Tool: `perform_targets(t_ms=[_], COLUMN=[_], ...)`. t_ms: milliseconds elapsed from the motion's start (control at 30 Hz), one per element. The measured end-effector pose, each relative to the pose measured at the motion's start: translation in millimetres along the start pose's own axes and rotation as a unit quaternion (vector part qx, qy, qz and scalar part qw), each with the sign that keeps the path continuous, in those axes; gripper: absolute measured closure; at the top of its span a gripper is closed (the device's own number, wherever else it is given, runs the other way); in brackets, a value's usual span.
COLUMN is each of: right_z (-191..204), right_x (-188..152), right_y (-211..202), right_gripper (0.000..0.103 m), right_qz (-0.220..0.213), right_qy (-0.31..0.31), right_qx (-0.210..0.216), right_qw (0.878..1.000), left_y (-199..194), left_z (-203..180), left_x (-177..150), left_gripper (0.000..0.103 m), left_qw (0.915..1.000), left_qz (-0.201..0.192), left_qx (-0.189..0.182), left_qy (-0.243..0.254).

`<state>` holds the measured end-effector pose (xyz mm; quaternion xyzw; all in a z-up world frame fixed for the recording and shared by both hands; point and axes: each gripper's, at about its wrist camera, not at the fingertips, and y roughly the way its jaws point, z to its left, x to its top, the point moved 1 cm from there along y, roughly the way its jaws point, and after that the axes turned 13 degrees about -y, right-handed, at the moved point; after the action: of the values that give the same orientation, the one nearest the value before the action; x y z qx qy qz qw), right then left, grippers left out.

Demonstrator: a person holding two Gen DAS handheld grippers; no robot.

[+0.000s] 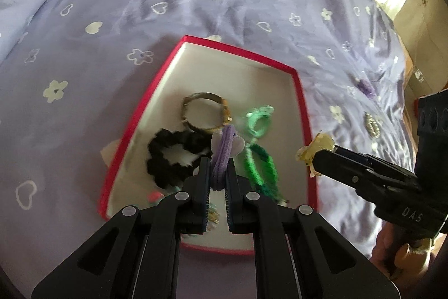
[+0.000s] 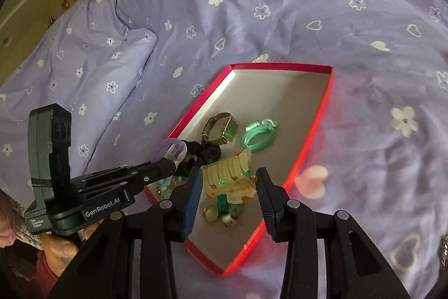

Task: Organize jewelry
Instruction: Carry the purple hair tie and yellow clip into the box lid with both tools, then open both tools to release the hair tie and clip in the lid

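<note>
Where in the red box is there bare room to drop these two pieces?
The far end of the red box beyond the watch and mint band is bare. The near end, around the black scrunchie, is crowded.

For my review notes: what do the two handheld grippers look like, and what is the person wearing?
Both the left gripper and the right gripper are matte black, with slotted linkage arms, silver pivot pins and blue ribbed pads. The left body reads "GenRobot.AI"; the right reads "DAS". A pale floral-print sleeve shows at the left wrist.
</note>
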<state>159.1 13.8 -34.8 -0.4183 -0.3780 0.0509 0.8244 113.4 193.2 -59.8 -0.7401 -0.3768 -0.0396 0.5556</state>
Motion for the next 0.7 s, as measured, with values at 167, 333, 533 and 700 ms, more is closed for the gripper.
perform_targets(t_ms=[167,333,533,700], right_z=[0.0,-3.6,-4.8,-1.5], right_x=[7.6,9.5,11.1,13.6], right_y=[27.9,48.6,56.8,56.6], right_gripper=[0.063,0.063,0.063,0.063], right_qz=[0.020,0.040,0.047,0.042], right_qy=[-0.008,-0.014,-0.019,-0.024], right_qx=[-0.004,-0.013,-0.014,-0.013], right_qw=[1.000,0.999,0.999,0.999], left_y=[10.6,25.5,38.7,40.5], left_z=[11.7,21.0,26.3,26.2], left_x=[10.2,14.0,10.8,9.4], left_gripper=[0.095,0.095,0.093,0.092], left_qw=[0.9998,0.9995,0.9992,0.9991], left_qz=[-0.002,0.005,0.011,0.007], left_qx=[0.017,0.029,0.035,0.040], left_qy=[-0.004,-0.009,-0.013,-0.013])
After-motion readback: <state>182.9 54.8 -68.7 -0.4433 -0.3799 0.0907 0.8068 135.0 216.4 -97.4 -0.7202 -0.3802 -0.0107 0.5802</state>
